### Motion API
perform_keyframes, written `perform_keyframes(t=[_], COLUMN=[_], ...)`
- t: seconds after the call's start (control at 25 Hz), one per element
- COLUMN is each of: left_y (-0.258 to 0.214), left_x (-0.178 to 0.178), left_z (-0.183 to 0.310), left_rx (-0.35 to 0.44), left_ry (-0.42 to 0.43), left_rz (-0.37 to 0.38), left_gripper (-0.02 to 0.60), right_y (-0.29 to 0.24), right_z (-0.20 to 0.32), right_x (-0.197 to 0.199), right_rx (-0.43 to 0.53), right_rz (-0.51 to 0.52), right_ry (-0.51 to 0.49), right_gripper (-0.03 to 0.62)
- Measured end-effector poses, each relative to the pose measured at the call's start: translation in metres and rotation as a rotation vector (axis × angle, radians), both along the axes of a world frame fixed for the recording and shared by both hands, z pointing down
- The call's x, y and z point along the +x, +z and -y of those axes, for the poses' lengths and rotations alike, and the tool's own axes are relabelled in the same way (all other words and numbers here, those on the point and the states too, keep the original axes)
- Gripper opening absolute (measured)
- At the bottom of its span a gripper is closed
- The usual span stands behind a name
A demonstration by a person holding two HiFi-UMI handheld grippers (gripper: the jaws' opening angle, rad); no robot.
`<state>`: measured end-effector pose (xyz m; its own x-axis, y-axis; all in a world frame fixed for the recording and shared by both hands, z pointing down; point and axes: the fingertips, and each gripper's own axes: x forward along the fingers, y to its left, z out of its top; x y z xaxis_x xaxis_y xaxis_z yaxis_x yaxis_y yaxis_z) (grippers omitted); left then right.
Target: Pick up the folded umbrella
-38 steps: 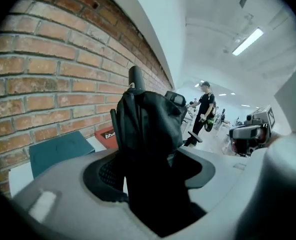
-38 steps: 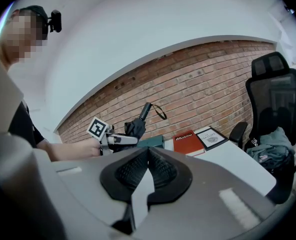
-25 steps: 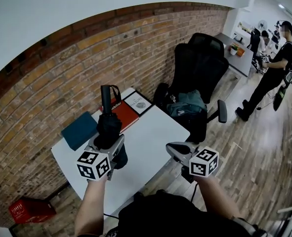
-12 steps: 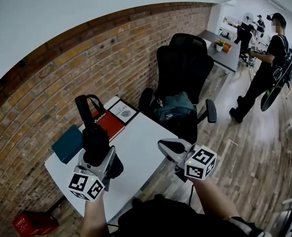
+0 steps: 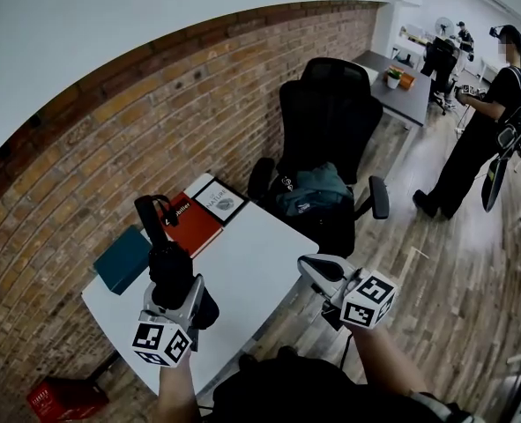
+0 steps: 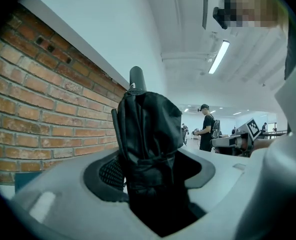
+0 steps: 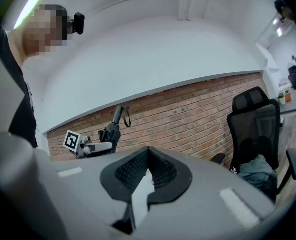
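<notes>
The folded black umbrella (image 5: pixel 170 270) stands nearly upright above the white table (image 5: pixel 260 254), its handle and wrist strap (image 5: pixel 150 211) on top. My left gripper (image 5: pixel 176 293) is shut on the umbrella's lower half; in the left gripper view the bundled fabric (image 6: pixel 150 134) fills the gap between the jaws (image 6: pixel 153 170). My right gripper (image 5: pixel 317 270) hovers off the table's right edge, jaws closed together with nothing in them (image 7: pixel 148 151). From the right gripper view, the left gripper (image 7: pixel 93 146) and the umbrella (image 7: pixel 112 128) show against the brick wall.
On the table's far side lie a teal notebook (image 5: pixel 122 258), a red book (image 5: pixel 194 225) and a black-and-white book (image 5: pixel 220 203). A black office chair (image 5: pixel 326 117) holding a teal bag (image 5: pixel 313 190) stands behind. A red crate (image 5: pixel 62 399) sits on the floor; a person (image 5: pixel 480 144) stands far right.
The left gripper keeps the umbrella and has drifted slightly left and nearer to me, the umbrella leaning a little more. The right gripper has moved to the right, away from the table.
</notes>
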<state>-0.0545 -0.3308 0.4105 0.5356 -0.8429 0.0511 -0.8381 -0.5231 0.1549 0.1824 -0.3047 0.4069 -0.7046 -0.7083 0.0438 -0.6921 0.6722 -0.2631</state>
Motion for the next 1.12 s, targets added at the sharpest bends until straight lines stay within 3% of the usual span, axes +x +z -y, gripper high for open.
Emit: perform_keyframes(t=[0.2,0.52,1.12], left_y=[-0.016,-0.034,-0.024], left_x=[0.005,0.007,-0.004], left_z=[0.006,0.016,0.012], left_rx=[0.025,0.041,0.011], left_ry=[0.006,-0.004,-0.031], left_rz=[0.01,0.031,0.037], left_gripper=[0.282,0.282,0.282], right_y=[-0.013,-0.028,-0.014], right_z=[0.01,0.014,0.019], right_x=[0.009,-0.007,-0.021], right_rx=[0.016,0.081,0.061], right_rz=[0.005,-0.018,-0.02], right_ry=[0.04,0.011,-0.033], right_gripper=[0.0,-0.002,-0.002])
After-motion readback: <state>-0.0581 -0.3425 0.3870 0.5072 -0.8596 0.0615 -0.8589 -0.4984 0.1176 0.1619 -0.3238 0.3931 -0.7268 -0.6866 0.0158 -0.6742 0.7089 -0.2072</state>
